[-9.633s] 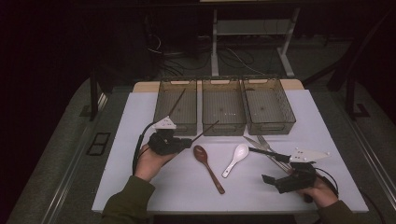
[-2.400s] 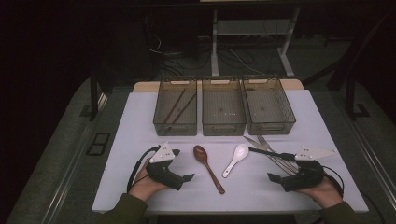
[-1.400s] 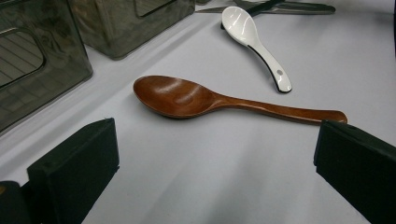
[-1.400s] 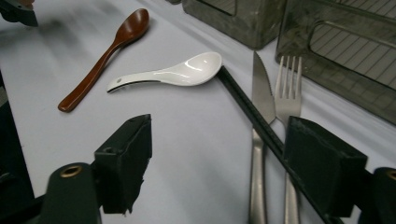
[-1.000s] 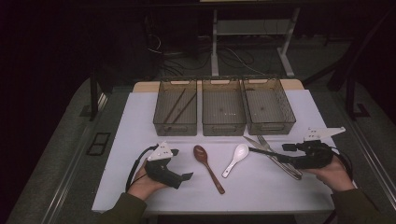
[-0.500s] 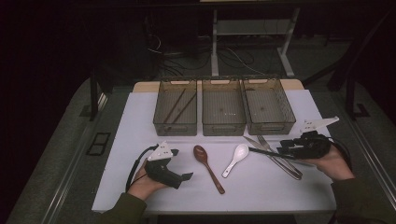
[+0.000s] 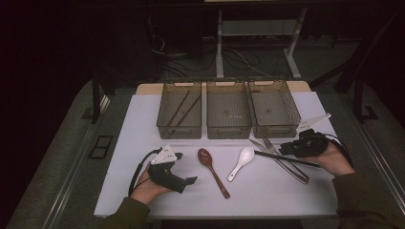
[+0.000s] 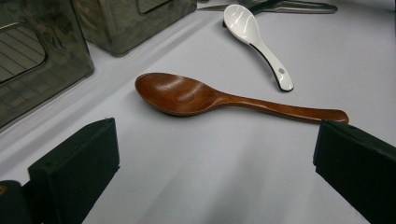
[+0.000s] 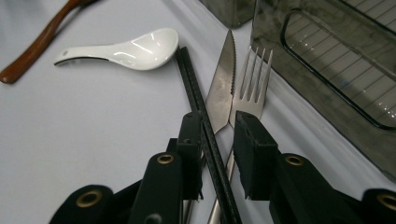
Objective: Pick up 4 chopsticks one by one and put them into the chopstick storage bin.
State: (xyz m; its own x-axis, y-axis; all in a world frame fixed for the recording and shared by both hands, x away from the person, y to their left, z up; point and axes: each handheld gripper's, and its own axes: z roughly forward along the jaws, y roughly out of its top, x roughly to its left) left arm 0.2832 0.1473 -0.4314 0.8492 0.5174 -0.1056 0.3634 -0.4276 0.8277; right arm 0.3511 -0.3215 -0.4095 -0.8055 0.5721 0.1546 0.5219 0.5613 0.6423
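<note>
My right gripper (image 7: 285, 148) (image 9: 220, 128) hovers low over the handles of a knife (image 9: 222, 84), a fork (image 9: 250, 88) and a black chopstick (image 9: 191, 84) at the table's right. Its jaws have just been closing. The chopstick runs along the inside of one jaw and a gap still shows between the pads. A white spoon (image 7: 241, 162) (image 9: 126, 46) touches the chopstick's far end. My left gripper (image 7: 187, 168) (image 8: 215, 144) rests on the table, jaws wide open, facing a brown wooden spoon (image 7: 212, 171) (image 8: 187, 95) a little ahead of them.
Three smoky clear bins stand in a row at the back: the left bin (image 7: 179, 130) holds two dark chopsticks, while the middle bin (image 7: 228, 131) and right bin (image 7: 277, 130) look bare. The right bin stands close beside my right gripper. White table surface spreads in front.
My right hand has slid left and slightly away over the cutlery handles, and its jaws have narrowed around the chopstick. The left hand and both spoons have stayed put.
</note>
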